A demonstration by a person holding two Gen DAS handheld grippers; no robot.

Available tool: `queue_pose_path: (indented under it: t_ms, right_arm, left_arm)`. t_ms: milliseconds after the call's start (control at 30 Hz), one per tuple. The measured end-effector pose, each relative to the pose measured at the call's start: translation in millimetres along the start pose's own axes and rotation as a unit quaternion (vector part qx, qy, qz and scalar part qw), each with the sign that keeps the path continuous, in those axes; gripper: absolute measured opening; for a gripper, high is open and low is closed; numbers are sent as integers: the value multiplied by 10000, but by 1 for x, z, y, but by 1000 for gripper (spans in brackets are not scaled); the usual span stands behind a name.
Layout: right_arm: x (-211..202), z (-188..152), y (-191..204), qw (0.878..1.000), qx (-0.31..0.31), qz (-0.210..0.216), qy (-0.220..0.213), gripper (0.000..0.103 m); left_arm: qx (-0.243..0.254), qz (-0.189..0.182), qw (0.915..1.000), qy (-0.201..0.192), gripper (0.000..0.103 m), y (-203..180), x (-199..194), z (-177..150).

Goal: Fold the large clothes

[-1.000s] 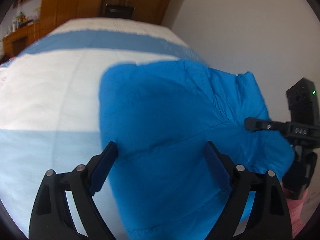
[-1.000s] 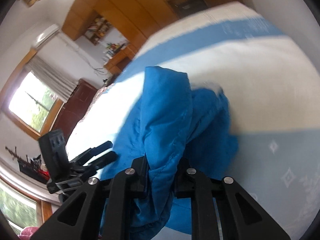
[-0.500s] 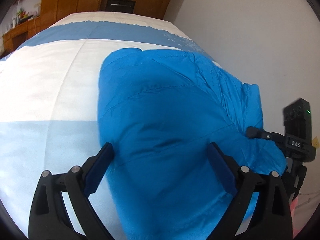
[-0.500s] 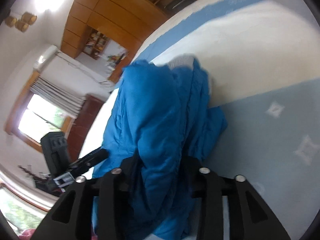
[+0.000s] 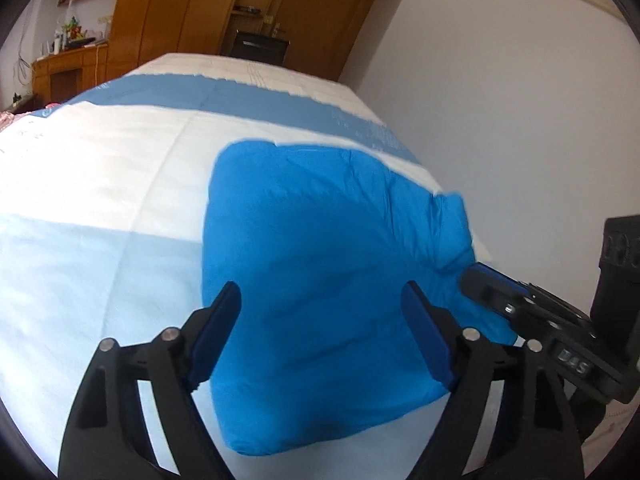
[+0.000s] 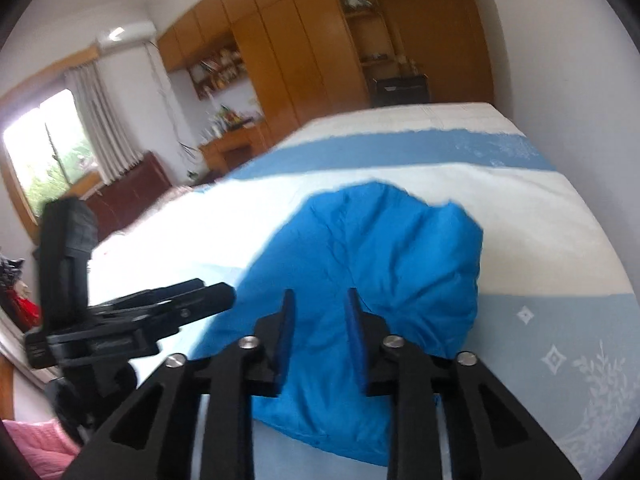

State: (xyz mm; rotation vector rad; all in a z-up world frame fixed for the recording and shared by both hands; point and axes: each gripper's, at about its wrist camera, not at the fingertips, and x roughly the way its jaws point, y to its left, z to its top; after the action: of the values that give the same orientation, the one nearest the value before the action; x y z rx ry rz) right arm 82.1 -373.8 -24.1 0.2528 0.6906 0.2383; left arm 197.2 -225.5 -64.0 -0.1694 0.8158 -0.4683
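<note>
The blue padded jacket [image 5: 336,264] is seen lying on the bed [image 5: 100,184] as a compact, puffy bundle just ahead of both pairs of fingers; most of the folding is judged done, with at most a final tidying or flattening left. The left gripper [image 5: 324,336] is held low over the jacket's near edge, its fingers spread wide and empty. The right gripper [image 6: 318,340] is held above the jacket's near side, its fingers parted by a narrow gap, nothing pinched between them.

Puffy matt blue cloth jacket [image 5: 328,264] lies on a woven bedspread [image 5: 100,200]; glossy wooden wardrobe [image 6: 304,52] behind.
</note>
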Motion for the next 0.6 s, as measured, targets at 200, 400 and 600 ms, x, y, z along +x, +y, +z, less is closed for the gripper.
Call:
queue_pose_path:
  t_ms: [200, 400, 600]
  right_arm:
    - [6, -36, -22, 9993, 308, -117, 179, 6]
    - [16, -73, -36, 9985, 542, -46, 107, 4]
    - [19, -81, -42, 9980, 628, 5, 32, 4]
  left_arm:
    - [212, 209, 9995, 137, 76, -3, 22, -19]
    - [645, 439, 9969, 44, 76, -13, 37, -39]
    - [727, 504, 9961, 16, 76, -14, 39, -44]
